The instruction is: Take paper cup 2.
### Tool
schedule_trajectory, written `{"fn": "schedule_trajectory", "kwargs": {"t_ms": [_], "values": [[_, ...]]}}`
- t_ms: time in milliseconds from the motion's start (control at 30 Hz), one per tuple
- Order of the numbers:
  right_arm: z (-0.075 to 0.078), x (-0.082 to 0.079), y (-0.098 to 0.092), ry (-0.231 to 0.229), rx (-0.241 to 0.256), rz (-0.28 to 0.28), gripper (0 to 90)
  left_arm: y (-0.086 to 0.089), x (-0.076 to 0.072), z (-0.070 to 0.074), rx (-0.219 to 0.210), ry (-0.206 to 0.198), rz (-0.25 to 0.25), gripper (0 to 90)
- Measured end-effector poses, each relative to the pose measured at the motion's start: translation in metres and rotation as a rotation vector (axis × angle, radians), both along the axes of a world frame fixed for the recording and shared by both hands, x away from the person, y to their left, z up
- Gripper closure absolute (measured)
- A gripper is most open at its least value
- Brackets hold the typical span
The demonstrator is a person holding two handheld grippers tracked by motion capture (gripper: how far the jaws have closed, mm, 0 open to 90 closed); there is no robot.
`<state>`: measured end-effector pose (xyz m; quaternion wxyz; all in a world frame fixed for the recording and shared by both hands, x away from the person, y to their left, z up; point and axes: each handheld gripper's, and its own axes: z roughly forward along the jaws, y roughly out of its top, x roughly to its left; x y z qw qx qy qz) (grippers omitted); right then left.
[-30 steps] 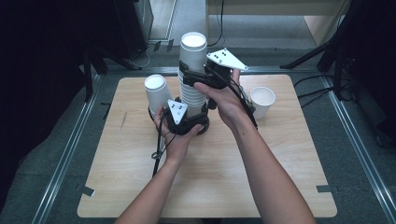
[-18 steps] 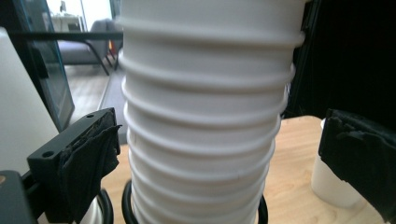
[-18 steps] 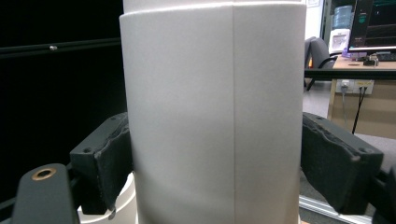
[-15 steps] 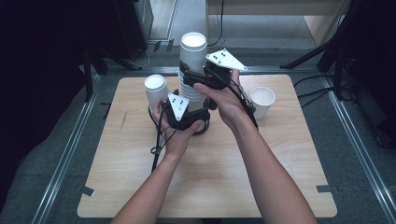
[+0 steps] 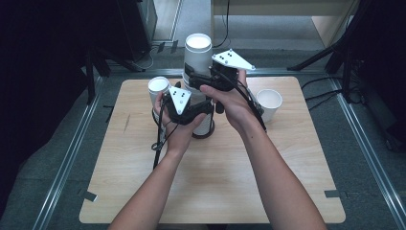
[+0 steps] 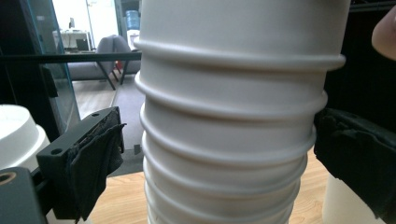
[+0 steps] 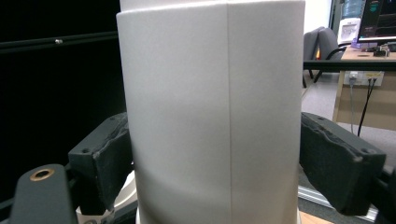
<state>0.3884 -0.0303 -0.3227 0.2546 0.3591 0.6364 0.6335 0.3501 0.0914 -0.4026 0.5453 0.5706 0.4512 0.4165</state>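
Cups are what I'm working with. From the high view, my tall stack of cups (image 5: 198, 86) stands upright near the middle of the wooden table (image 5: 215, 191). My left gripper (image 5: 203, 111) is low on the stack to steady the lower cups, while my right gripper (image 5: 194, 82) is higher up around the top cup, presumably so I can pull it free. A single cup (image 5: 158, 88) stands just left of the stack, another cup (image 5: 269, 103) off to the right.

In the left gripper view, the ribbed rims of the stack (image 6: 229, 130) sit between my jaws; the right pad touches, the left pad stands a little off, so this gripper isn't fully clamped.

In the right gripper view, the smooth wall of the top cup (image 7: 215, 116) sits between both pads, which appear pressed against it.

Compared with a second ago, my left gripper has shifted slightly right, closer to the stack's base.
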Motion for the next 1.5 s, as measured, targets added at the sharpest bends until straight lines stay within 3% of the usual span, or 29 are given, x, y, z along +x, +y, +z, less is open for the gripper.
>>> {"fn": "schedule_trajectory", "kwargs": {"t_ms": [333, 767, 1033, 1233, 1500], "values": [[-0.0005, 0.0003, -0.0017, 0.006, -0.004, 0.008, 14.8, 0.0002, 0.0041, 0.0090, -0.010, 0.000, -0.014, 1.6], [-0.0015, 0.0020, -0.0041, -0.003, 0.006, 0.027, 13.8, 0.0023, 0.0056, 0.0081, -0.015, 0.004, -0.048, 7.0], [-0.0084, 0.0068, -0.0046, 0.041, -0.002, 0.049, 11.3, 0.0033, 0.0046, 0.0075, -0.016, 0.002, -0.055, 8.0], [-0.0067, 0.0037, -0.0032, -0.003, -0.028, 0.036, 14.3, 0.0034, 0.0045, 0.0069, -0.021, -0.002, -0.056, 8.5], [-0.0006, 0.0013, -0.0023, -0.028, -0.020, 0.017, 16.4, 0.0038, 0.0041, 0.0055, -0.019, 0.001, -0.060, 9.2]]}}
